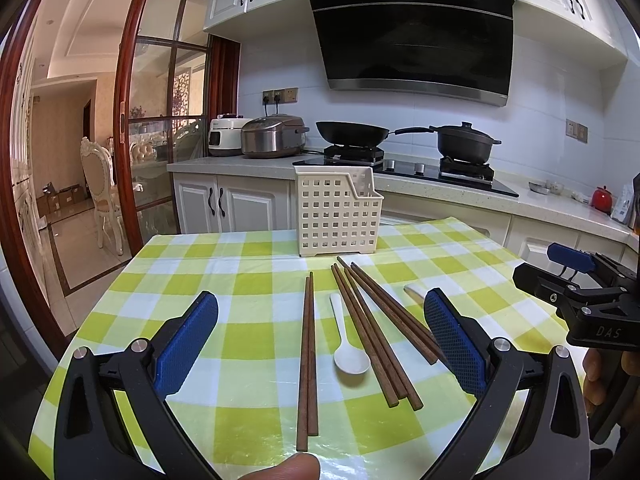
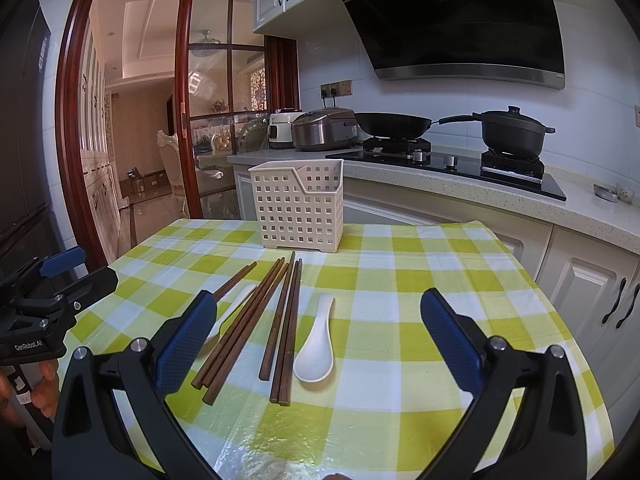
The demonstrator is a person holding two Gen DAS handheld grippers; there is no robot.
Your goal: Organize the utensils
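From the left wrist, the left tongs (image 1: 320,336) hang wide open and empty above brown chopsticks (image 1: 307,360) and a white spoon (image 1: 351,354) lying on the checked table (image 1: 224,248), short of the empty white basket (image 1: 338,216). From the right wrist, the right tongs (image 2: 318,336) are equally wide and empty over a second spoon (image 2: 316,350). The chopsticks lie touching in bundles, so a pinch could likely take an uneven number or roll one away.

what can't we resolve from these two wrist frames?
- Second white spoon: left wrist view, bowl hidden behind the left gripper's right finger.
- Other white spoon: right wrist view, bowl hidden by chopsticks and a finger of the right gripper.
- Basket interior: both views, its perforated walls block most of it.
- Small dishes on the counter: too small to identify.
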